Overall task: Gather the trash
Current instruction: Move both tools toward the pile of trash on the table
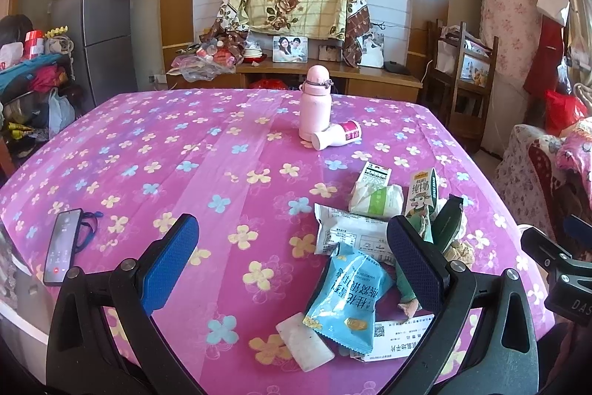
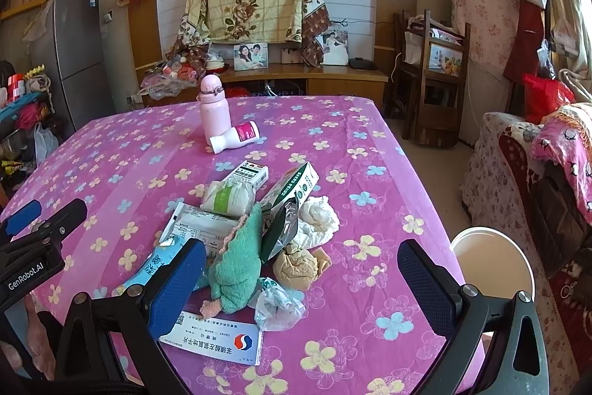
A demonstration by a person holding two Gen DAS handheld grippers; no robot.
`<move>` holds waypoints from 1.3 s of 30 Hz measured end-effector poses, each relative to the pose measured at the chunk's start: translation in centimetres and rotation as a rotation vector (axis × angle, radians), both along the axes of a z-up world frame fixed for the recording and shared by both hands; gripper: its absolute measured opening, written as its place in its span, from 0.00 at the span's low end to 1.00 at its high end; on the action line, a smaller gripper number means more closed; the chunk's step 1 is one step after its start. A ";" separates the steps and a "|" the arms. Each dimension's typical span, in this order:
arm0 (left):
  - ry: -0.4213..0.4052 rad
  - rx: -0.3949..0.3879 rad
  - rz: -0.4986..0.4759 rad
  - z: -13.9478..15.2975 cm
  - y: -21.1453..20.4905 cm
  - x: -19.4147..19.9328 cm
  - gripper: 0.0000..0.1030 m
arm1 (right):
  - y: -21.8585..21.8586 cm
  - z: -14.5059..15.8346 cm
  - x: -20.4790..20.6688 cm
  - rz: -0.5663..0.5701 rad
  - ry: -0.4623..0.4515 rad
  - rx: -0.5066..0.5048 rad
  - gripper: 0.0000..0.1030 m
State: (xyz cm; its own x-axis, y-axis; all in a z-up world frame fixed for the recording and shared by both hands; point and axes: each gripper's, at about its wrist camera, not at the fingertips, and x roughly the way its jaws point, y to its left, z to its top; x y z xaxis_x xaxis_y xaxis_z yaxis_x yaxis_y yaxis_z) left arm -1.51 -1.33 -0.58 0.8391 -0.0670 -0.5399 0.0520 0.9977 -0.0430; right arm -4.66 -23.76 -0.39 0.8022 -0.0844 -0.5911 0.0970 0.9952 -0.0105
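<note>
Left hand-held gripper (image 1: pixel 292 261) wide apart and empty, tilted down over the near edge of the bench (image 1: pixel 155 143), blue pads framing the litter without touching any of it. Right hand-held gripper (image 2: pixel 301 280) likewise spread to its widest, nothing between the pads, hovering above the same heap from the other side. Directly ahead, the trash pile: a light-blue snack packet (image 1: pixel 347 302), a white wrapper with printed tables (image 1: pixel 351 232), a flattened medicine box (image 2: pixel 218 339), a crumpled tan paper ball (image 2: pixel 296 267), a wad of white tissue (image 2: pixel 318 217), a clear crumpled plastic bag (image 2: pixel 277 306), a milk carton (image 1: pixel 421 191), plus a green knitted cloth (image 2: pixel 236 269) lying across the middle (probably not rubbish, though hard to be sure). Farther out, a pink flask (image 1: pixel 314 102) standing upright with a white bottle (image 1: pixel 336 136) tipped over against its base. Off the right edge of the bench, a round white bin rim (image 2: pixel 492 239), seemingly the destination. Off to the left, a phone (image 1: pixel 63 243), best left alone. Judged to be the very start: no piece picked up yet. Next move calls for lowering one gripper onto a single light item, closing gently on thin film or paper, then carrying it over to the bin.
</note>
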 end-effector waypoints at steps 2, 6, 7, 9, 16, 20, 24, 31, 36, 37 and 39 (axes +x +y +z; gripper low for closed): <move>0.001 0.000 0.003 -0.2 0.3 -0.1 0.98 | 0.0 0.1 0.0 0.000 0.005 -0.004 1.00; 0.006 -0.002 0.007 -0.6 0.8 -0.2 0.98 | -0.1 -0.1 0.0 0.001 0.013 -0.005 1.00; 0.006 0.000 0.007 -0.6 0.7 -0.1 0.98 | 0.0 -0.1 0.0 0.000 0.012 -0.006 1.00; 0.013 -0.001 0.010 -0.7 0.9 0.0 0.98 | -0.1 -0.3 0.0 0.000 0.016 -0.010 1.00; 0.087 -0.040 -0.011 -1.2 2.7 1.0 0.98 | -0.9 -0.8 0.4 -0.005 0.063 -0.042 1.00; 0.173 -0.056 -0.050 -2.4 3.5 1.9 0.98 | -1.2 -1.8 1.0 -0.002 0.132 -0.089 1.00; 0.211 -0.027 -0.072 -3.7 3.0 2.2 0.98 | -1.3 -2.7 1.2 0.027 0.174 -0.107 1.00; 0.275 -0.008 -0.147 -5.4 1.0 3.2 0.98 | -1.5 -4.6 1.4 0.066 0.201 -0.159 1.00; 0.312 0.020 -0.185 -6.5 -0.3 4.0 0.98 | -2.9 -4.7 1.7 0.052 0.161 -0.096 0.97; 0.315 0.025 -0.190 -6.7 -0.5 4.1 0.98 | -3.2 -4.7 1.8 0.052 0.155 -0.082 0.97; 0.323 0.031 -0.196 -7.0 -0.7 4.6 0.98 | -3.2 -4.8 2.0 0.072 0.141 -0.085 0.97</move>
State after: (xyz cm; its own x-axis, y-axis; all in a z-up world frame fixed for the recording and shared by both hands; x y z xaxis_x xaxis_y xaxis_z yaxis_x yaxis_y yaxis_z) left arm 3.04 -2.04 -7.63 0.5980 -0.1883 -0.7790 0.2304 0.9714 -0.0579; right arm -2.69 -26.94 -5.16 0.7176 -0.0844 -0.6913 0.0174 0.9945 -0.1034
